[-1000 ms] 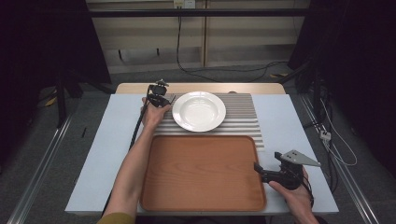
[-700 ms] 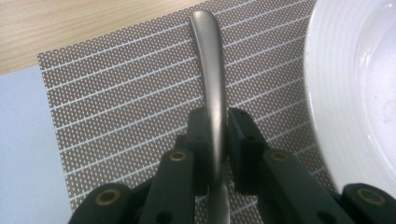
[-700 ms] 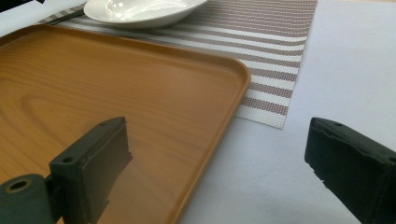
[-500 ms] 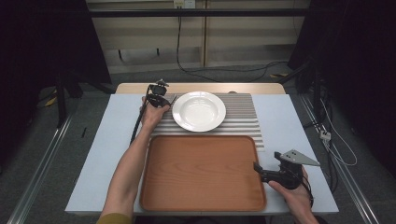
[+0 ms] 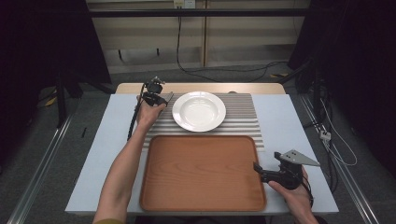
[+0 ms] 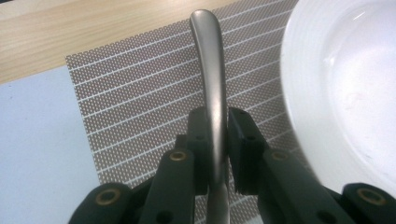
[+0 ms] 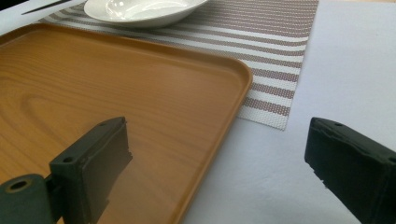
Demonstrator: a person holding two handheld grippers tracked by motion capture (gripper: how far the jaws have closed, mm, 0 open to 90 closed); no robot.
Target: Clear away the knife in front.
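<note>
My left gripper [image 6: 215, 126] is shut on a grey metal utensil handle [image 6: 209, 70] that points away over the striped placemat [image 6: 140, 93]; its working end is hidden. In the high view this gripper [image 5: 159, 99] sits at the mat's far left corner, just left of the white plate [image 5: 199, 111]. The plate's rim [image 6: 345, 84] lies close to the right of the handle. My right gripper [image 5: 258, 169] stands open at the right edge of the wooden tray [image 5: 201, 172]. Its jaws [image 7: 224, 154] straddle the tray's rim [image 7: 233, 98], holding nothing.
The placemat [image 5: 243, 121] lies partly under the tray's far edge. Pale blue table surface [image 5: 294, 121] stretches right of the mat and tray. A cable [image 5: 133, 123] trails from the left gripper along the forearm. The table's wooden far edge [image 5: 201, 87] runs behind the plate.
The left hand has edged slightly farther from the person, with the handle still gripped. The right gripper has stayed put.
</note>
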